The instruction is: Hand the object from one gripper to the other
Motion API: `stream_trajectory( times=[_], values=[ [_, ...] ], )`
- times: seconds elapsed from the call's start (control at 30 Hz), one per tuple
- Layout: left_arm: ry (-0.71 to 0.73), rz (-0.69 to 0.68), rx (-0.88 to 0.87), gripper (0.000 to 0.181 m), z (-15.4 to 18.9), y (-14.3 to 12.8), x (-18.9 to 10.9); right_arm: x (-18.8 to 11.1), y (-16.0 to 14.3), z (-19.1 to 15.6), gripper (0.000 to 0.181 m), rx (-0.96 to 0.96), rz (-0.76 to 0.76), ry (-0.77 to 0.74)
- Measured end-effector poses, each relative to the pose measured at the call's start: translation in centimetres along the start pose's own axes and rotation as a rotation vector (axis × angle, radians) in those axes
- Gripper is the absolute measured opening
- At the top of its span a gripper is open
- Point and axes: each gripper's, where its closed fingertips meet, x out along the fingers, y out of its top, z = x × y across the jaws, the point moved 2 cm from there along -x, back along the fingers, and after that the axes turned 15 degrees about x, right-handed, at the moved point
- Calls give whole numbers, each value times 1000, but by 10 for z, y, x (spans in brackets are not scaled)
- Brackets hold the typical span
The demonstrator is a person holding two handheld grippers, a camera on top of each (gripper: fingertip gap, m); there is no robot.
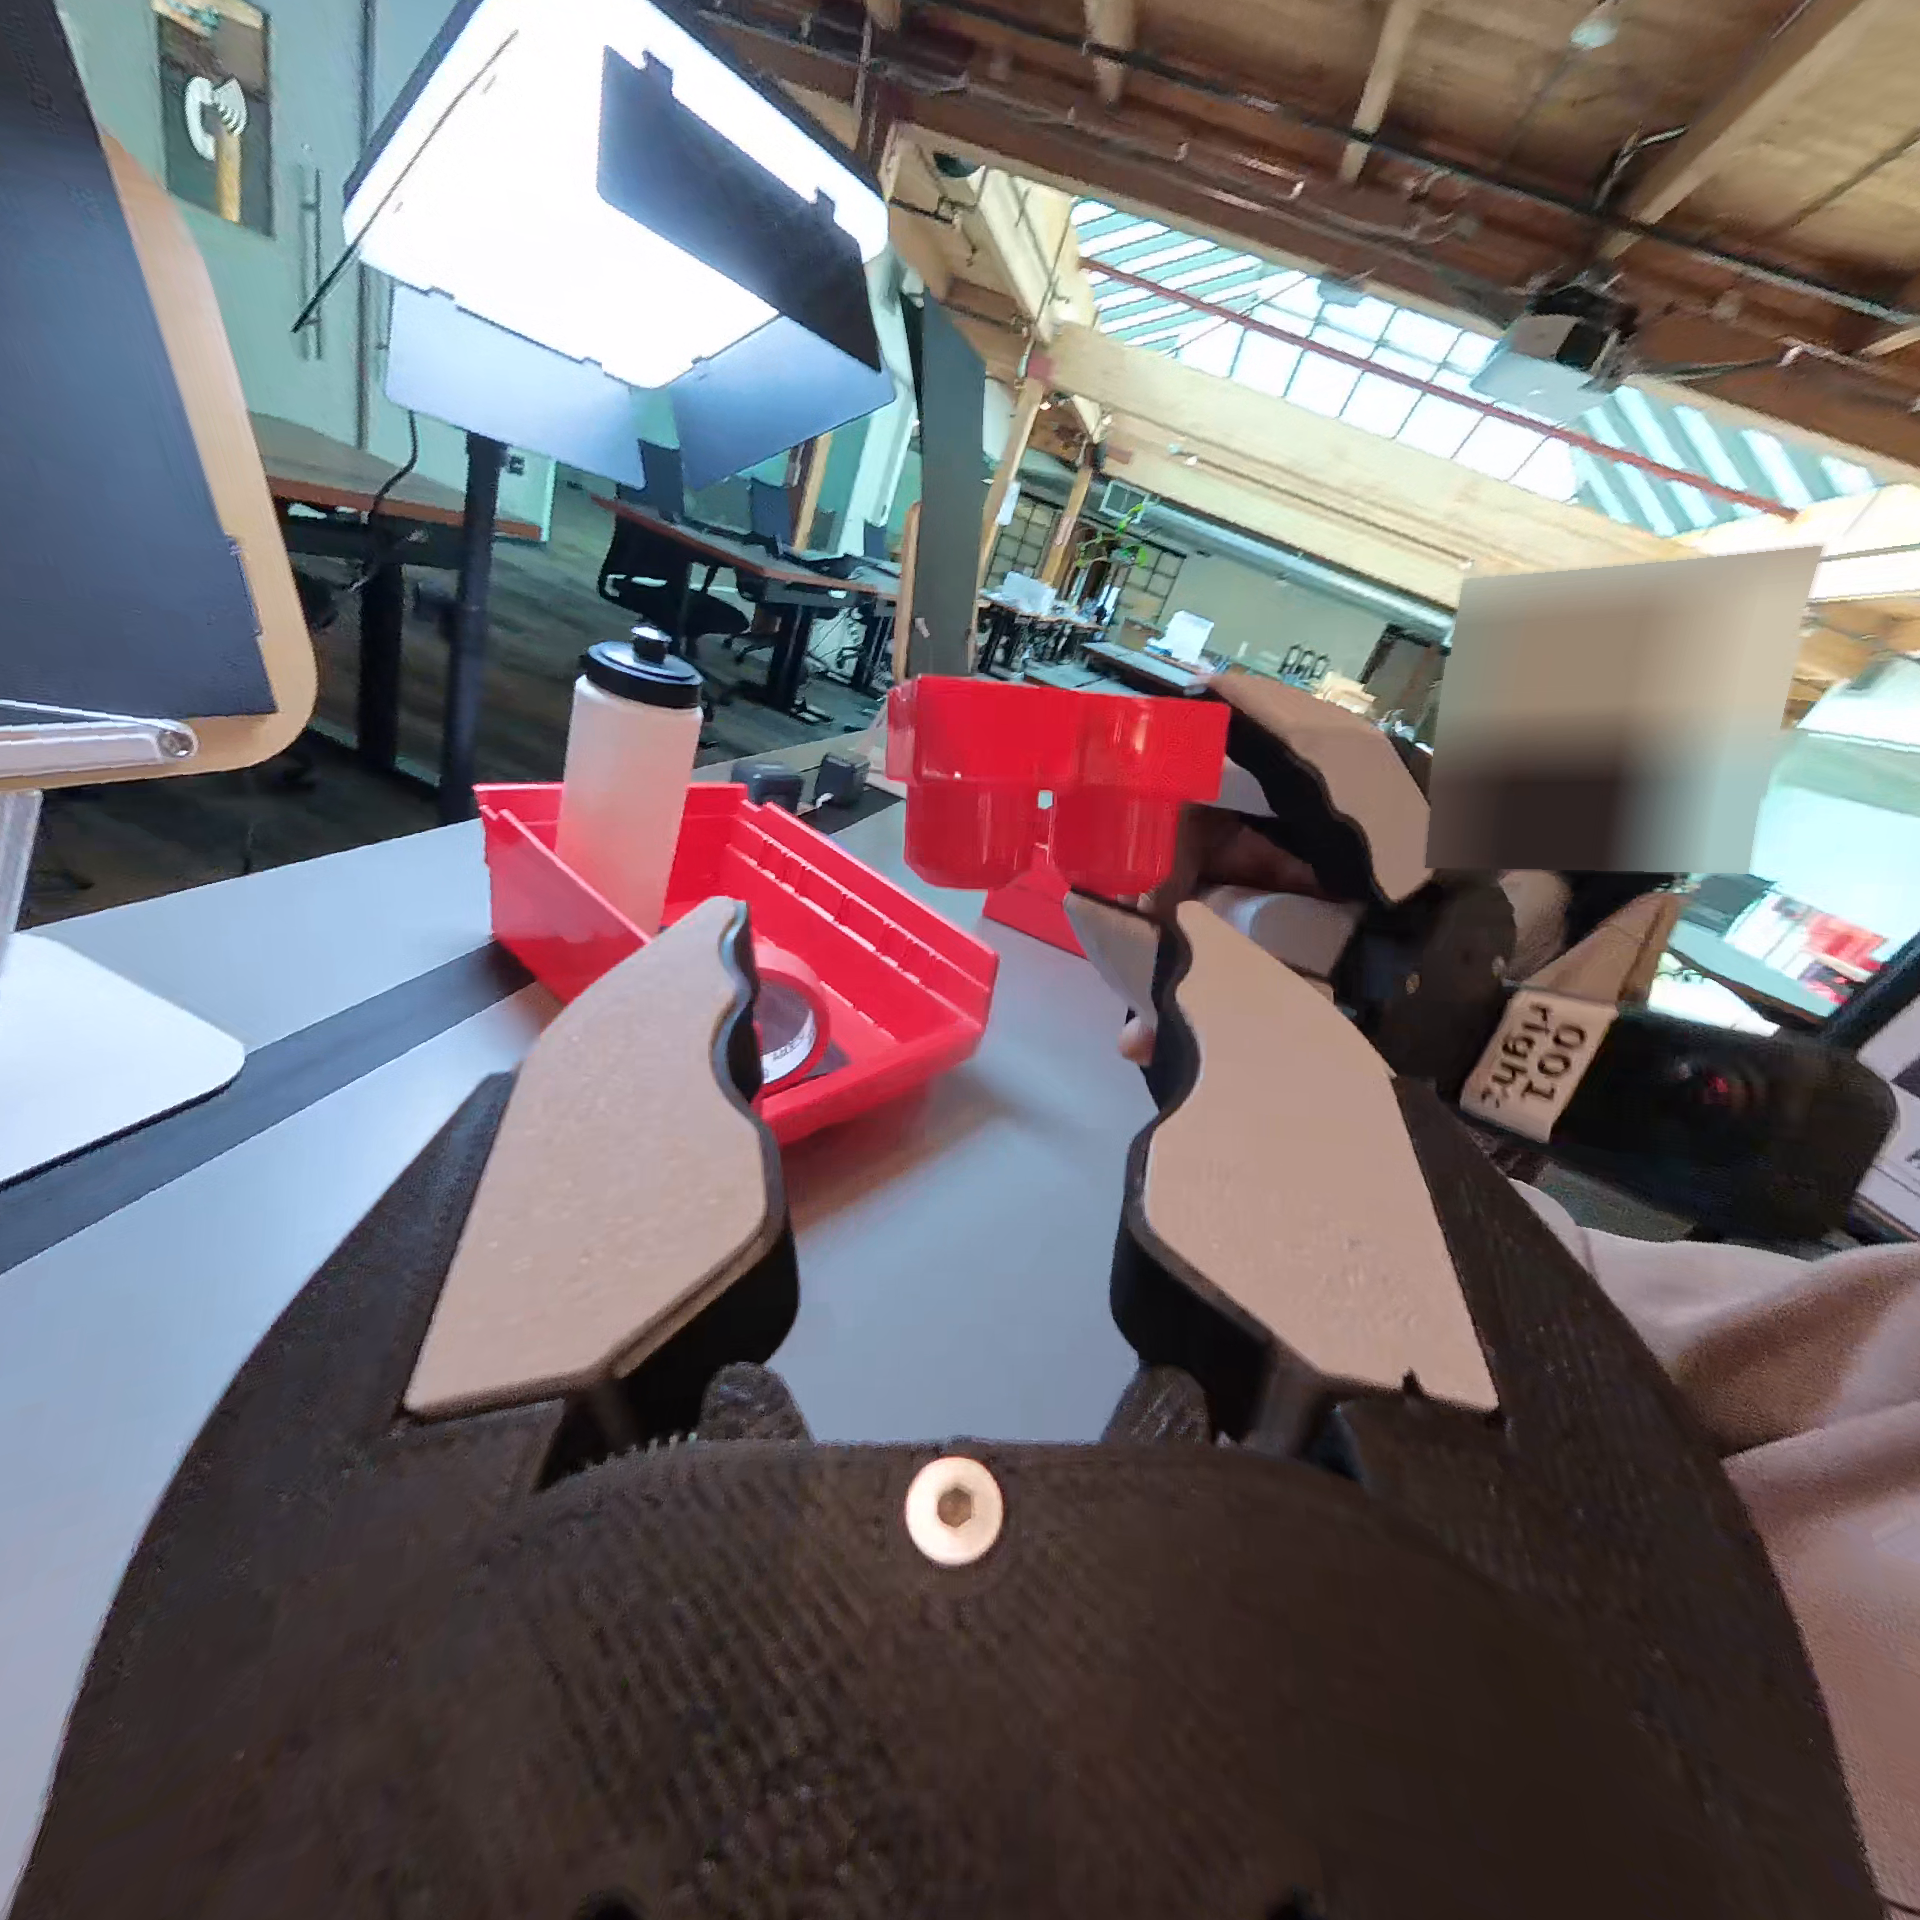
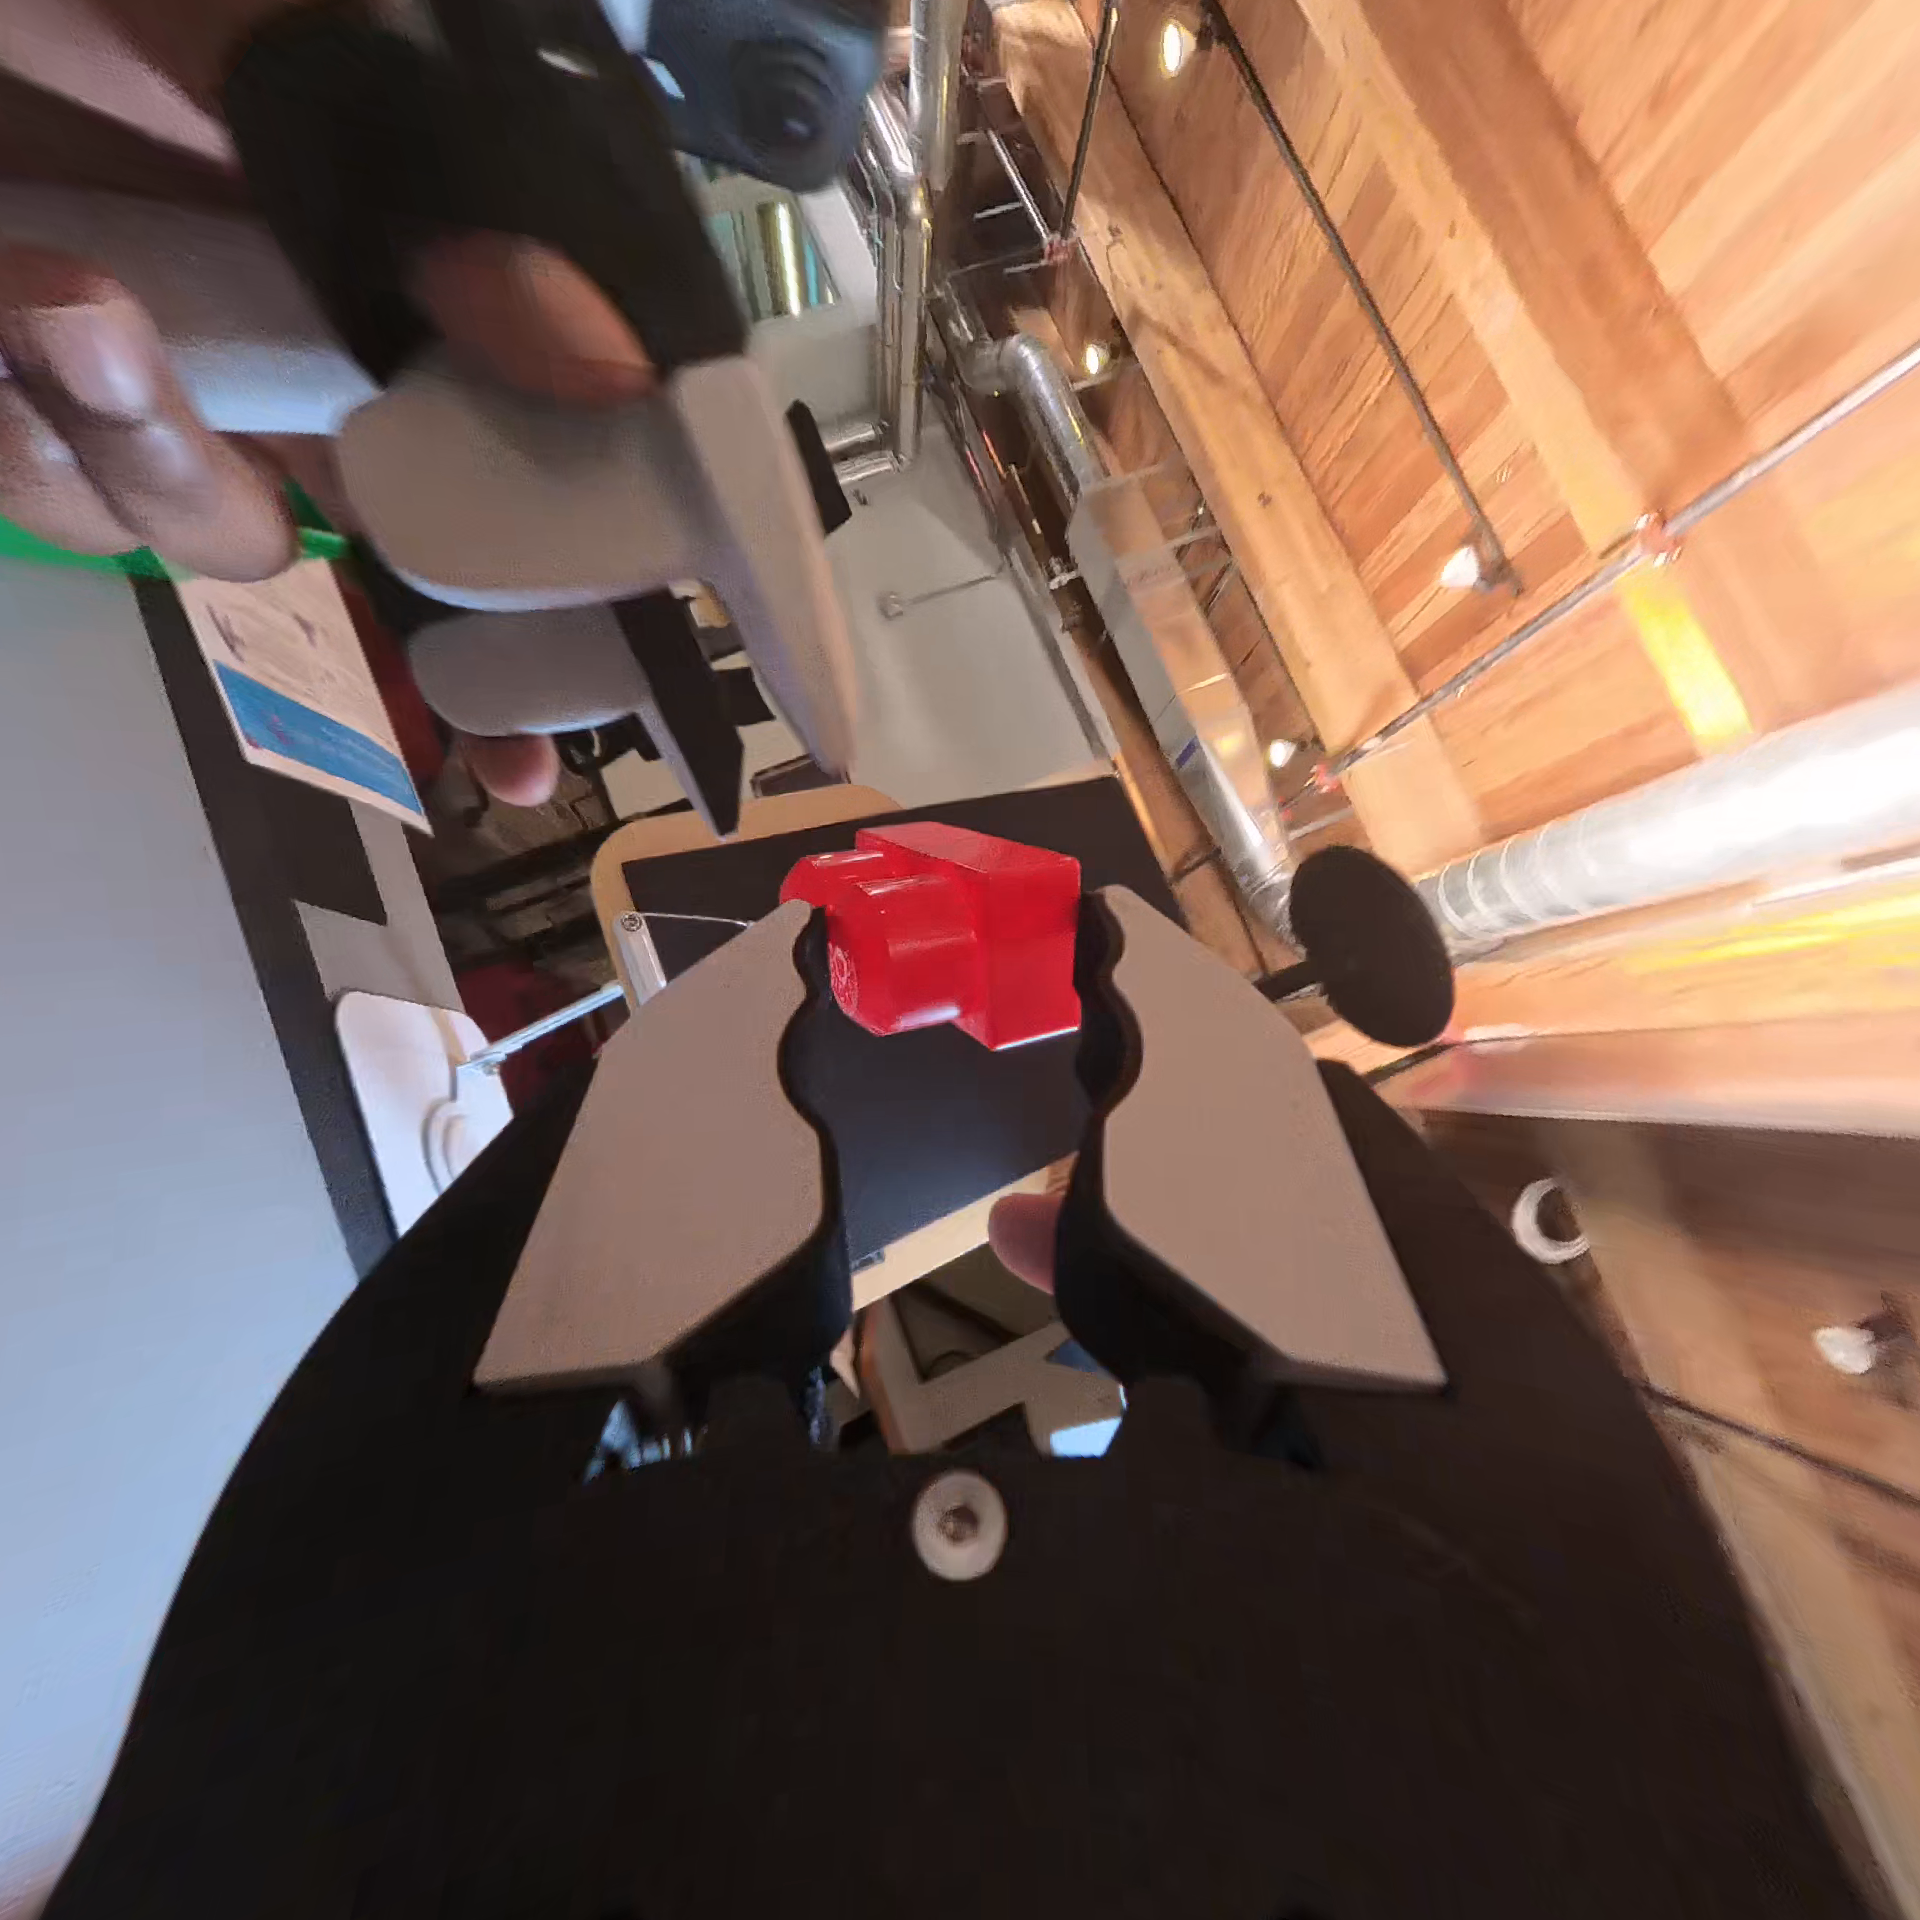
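A: The right gripper [image 2: 951, 940] has the red double-cup holder [image 1: 1049, 779] pinched between its fingers [image 2: 1195, 1122], held up in the air above the desk [image 1: 260, 1299]. The grip looks to be out at the fingertips only.

B: And the left gripper [image 1: 951, 966] has its fingers [image 1: 623, 1143] spread wide with nothing between them, lined up below and short of the holder. No contact that I can see.

A: Here's the risk, to my eye. If the right fingers let go before the left ones close, the holder drops. It's a lumpy shape too, two round cups under a squared rim, so a bite on a curved cup wall could let it twist or slip.

B: What's underneath it?

A: A red bin [image 1: 831, 997] sits on the desk just left of the holder, with a white squeeze bottle [image 1: 629, 790] standing in it and a roll of tape [image 1: 795, 1023] lying beside the bottle. A fall could land there.

B: A monitor stand base [image 1: 94, 1049] sits well left of the bin, out of the way. The tight spot is the two grippers themselves: they could knock fingers as they meet.
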Motion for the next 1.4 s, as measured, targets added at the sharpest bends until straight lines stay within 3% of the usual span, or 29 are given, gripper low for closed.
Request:
stream_trajectory(
  times=[0.1,0.17,0.3,0.37,0.4,0.53,0.6,0.67,0.77,0.9,1.03,1.17,1.3,1.4],
  values=[
    [-19,-42,8,82,3,-13,8,5,-5,-32,45,-83,11,18],
    [10,-143,112,90,3,-32,13,4,-4,-50,45,-109,38,51],
    [23,-202,226,81,2,-47,13,-1,-2,-66,44,-111,65,92],
    [0,-167,322,81,1,-46,9,-5,0,-68,42,64,82,214],
    [-2,-132,389,81,1,-44,7,-8,3,-67,50,192,81,281],
    [104,-50,654,81,-3,-31,-6,-16,10,-45,60,882,21,597],
    [177,-88,833,81,-2,-30,-8,-16,5,-35,62,1203,-61,749],
    [250,-157,1030,81,0,-33,-5,-13,-5,-33,62,1370,-147,801],
    [325,-293,1262,81,4,-44,4,-9,-19,-49,63,1293,-274,770],
    [340,-487,1424,81,1,-70,15,-3,-33,-77,37,1095,-423,706],
    [359,-546,1289,75,-17,-81,12,3,-57,-70,35,1041,-459,607],
    [385,-487,1014,76,-47,-73,-8,-5,-125,-27,35,997,-570,382],
    [511,-421,847,72,-80,-46,-45,-48,-227,16,35,808,-909,123],
    [600,-386,719,69,-101,-25,-77,-91,-282,22,36,738,-1174,87]
  ],
)
